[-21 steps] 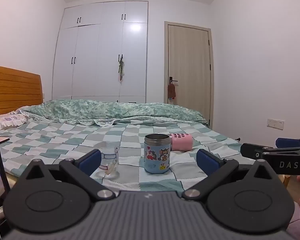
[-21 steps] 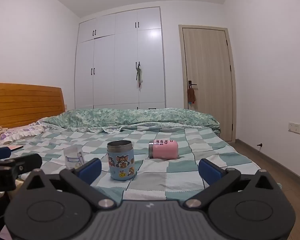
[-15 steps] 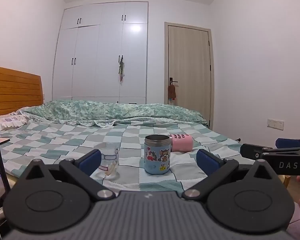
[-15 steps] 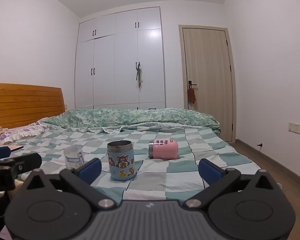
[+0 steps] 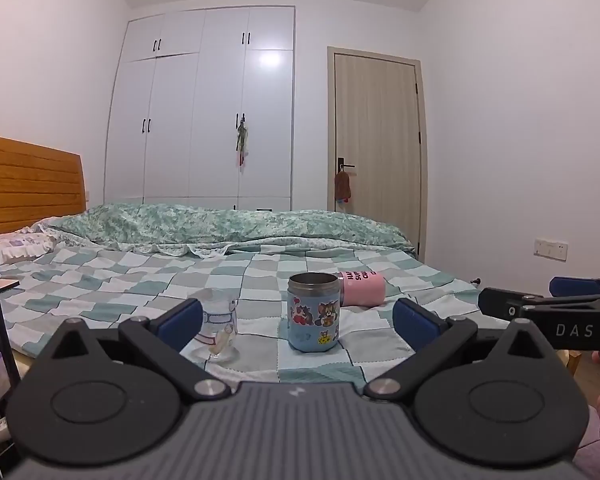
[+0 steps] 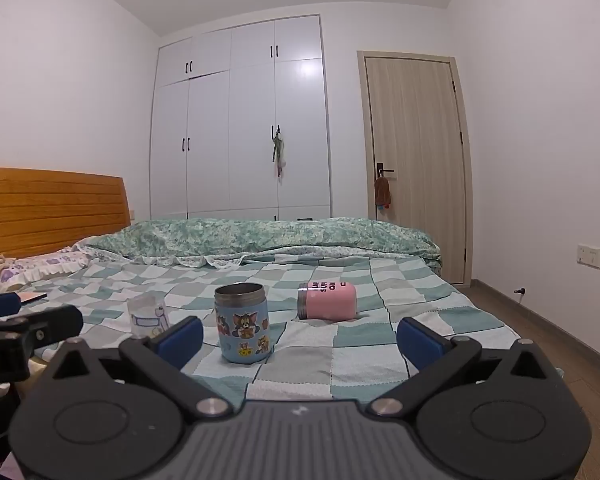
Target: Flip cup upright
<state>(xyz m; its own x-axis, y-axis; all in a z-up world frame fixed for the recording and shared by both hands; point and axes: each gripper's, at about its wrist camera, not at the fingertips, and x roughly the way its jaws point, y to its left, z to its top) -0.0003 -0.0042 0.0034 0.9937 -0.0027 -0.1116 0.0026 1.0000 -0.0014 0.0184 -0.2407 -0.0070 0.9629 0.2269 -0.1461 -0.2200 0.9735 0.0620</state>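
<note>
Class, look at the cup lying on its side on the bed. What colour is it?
Pink cup, with dark lettering and a metal rim; clearest in the right wrist view.

Left view: from my left tongs, low at the bed's (image 5: pixel 100 280) edge, facing the wardrobe (image 5: pixel 204 112).
Right view: likewise, just rightward.
Shared: bed, cups, door (image 6: pixel 416 160).

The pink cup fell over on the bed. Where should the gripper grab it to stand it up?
Probably around the middle of the pink cup, across its round body, coming from above. It lies on its side with its steel rim toward the cartoon cup, so the top stays free. The open right gripper looks nearer.
</note>
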